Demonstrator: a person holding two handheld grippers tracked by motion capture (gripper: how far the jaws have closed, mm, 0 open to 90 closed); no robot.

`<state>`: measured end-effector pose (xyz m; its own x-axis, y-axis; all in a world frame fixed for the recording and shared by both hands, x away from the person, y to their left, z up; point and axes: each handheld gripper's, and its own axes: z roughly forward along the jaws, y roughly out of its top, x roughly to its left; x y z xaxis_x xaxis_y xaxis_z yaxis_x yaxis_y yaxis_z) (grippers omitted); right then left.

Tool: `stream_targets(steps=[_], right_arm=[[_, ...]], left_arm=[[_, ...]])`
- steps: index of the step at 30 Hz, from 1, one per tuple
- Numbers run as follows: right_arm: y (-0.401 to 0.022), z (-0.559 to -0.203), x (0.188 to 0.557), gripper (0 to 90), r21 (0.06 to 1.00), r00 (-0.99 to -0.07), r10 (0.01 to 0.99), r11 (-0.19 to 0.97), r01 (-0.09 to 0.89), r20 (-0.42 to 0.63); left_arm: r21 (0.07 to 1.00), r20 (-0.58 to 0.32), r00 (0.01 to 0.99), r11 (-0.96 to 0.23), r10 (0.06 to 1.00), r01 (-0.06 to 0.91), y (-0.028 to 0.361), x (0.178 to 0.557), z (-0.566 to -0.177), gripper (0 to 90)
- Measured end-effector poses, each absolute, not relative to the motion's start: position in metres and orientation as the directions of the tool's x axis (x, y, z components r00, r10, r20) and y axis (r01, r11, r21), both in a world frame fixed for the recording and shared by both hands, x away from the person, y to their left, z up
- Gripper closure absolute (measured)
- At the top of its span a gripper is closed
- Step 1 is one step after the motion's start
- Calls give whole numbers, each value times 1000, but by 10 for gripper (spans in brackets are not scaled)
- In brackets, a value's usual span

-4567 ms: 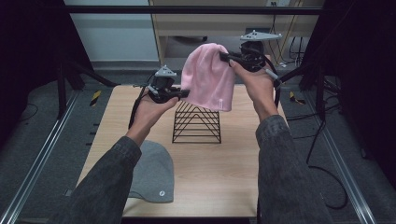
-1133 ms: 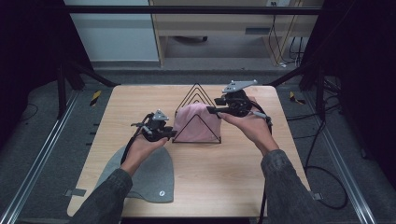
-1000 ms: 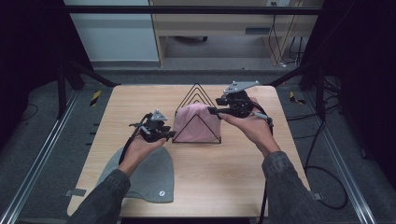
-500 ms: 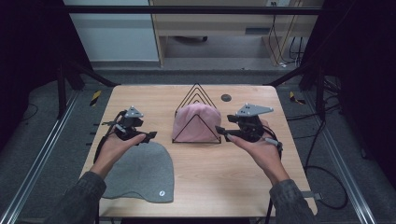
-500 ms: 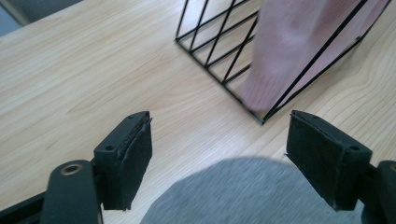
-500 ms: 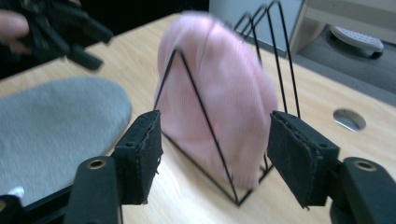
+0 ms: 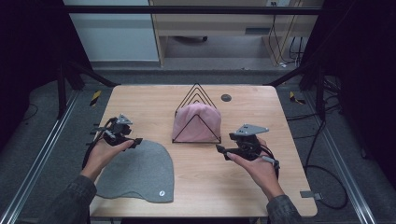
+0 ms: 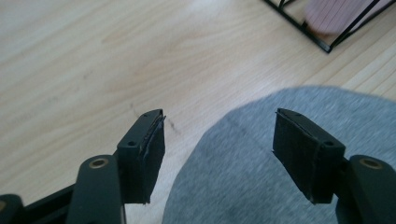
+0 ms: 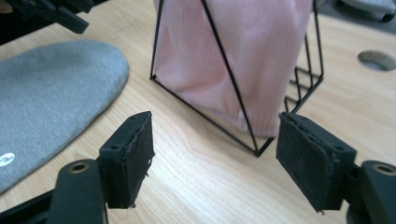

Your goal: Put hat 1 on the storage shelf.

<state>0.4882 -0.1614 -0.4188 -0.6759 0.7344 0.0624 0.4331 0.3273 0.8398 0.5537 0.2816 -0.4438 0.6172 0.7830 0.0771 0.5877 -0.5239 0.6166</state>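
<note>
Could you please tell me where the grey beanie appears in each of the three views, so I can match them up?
High view: the grey beanie lies flat at lower left on the table, beside the left gripper.
Left gripper view: it lies at lower right, under and between the open jaws.
Right gripper view: it lies at far left.
Shared landmark: the black wire rack holding the pink beanie.

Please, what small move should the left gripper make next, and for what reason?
Probably it should lower a little and close on the rounded edge of the grey hat. The pink hat already sits in the wire rack, and both grippers are open and empty. The left gripper hovers right over the grey hat's edge, which lies flat on the table.
</note>
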Motion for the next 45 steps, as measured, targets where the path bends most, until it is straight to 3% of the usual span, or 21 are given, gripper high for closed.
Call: stream_targets(steps=[12,23,26,36,45], right_arm=[[-156,-458,484,243,807,-668,737,332,488,100],[-157,-464,481,250,796,-666,737,333,505,114],[-156,-465,481,253,793,-664,739,334,510,116],[-155,-466,480,256,791,-666,739,350,502,96],[-149,-470,479,257,780,-678,730,374,502,87]], left_arm=[[556,43,613,-529,789,641,299,555,-468,342],[544,-2,614,-514,790,663,302,557,-480,359],[542,-1,619,-519,786,661,302,556,-479,418],[544,-5,641,-536,767,646,296,550,-477,785],[559,-3,656,-543,755,627,291,545,-468,838]])
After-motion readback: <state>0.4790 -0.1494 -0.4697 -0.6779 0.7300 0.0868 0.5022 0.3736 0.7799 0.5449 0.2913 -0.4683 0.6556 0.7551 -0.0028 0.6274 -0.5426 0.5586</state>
